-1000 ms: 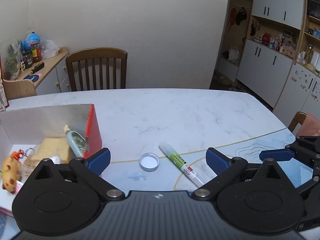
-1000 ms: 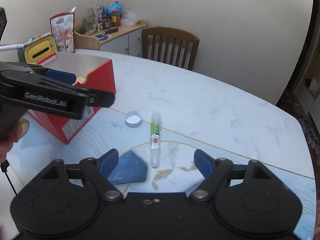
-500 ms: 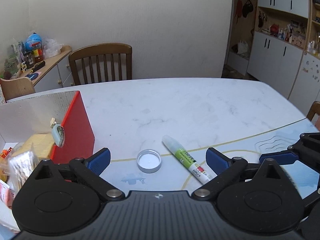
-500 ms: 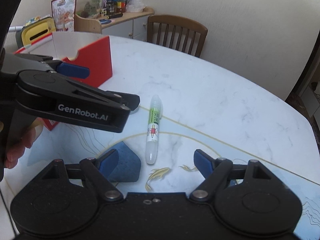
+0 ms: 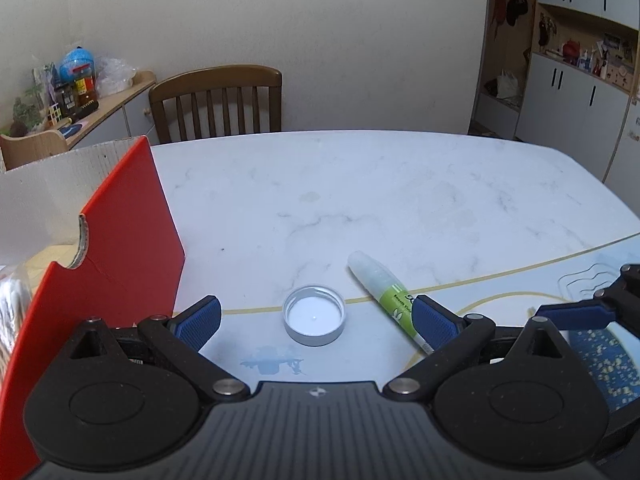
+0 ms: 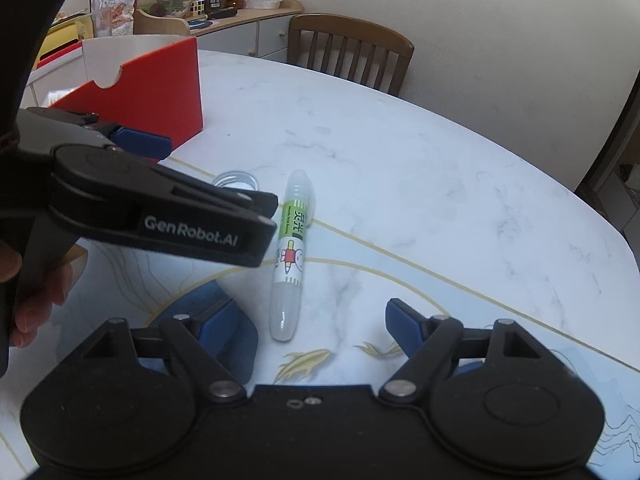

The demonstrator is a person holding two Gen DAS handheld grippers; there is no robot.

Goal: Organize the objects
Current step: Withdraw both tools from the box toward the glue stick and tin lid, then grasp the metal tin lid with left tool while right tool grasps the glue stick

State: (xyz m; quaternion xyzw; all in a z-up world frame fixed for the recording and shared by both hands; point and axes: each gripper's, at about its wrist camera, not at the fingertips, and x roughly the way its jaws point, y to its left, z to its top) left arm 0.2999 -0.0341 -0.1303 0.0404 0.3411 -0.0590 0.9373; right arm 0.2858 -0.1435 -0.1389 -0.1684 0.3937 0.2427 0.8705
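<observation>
Marble table (image 5: pixel 400 200) holds cap (image 5: pixel 314 315), glue tube (image 6: pixel 290 256), red box (image 5: pixel 120 248).

a white screw cap (image 5: pixel 314 315) lies on the marbled surface (image 5: pixel 360 200) with its open side up, showing a ribbed rim and a white inside. just beside it lies a glue pen (image 6: pixel 291 256), a slim translucent white tube on its side with a green and white label bearing a small cartoon figure. a red cardboard box (image 5: pixel 120 240) with a pale inner wall and a notch cut in its rim stands open near the cap, with packets partly visible inside.
</observation>
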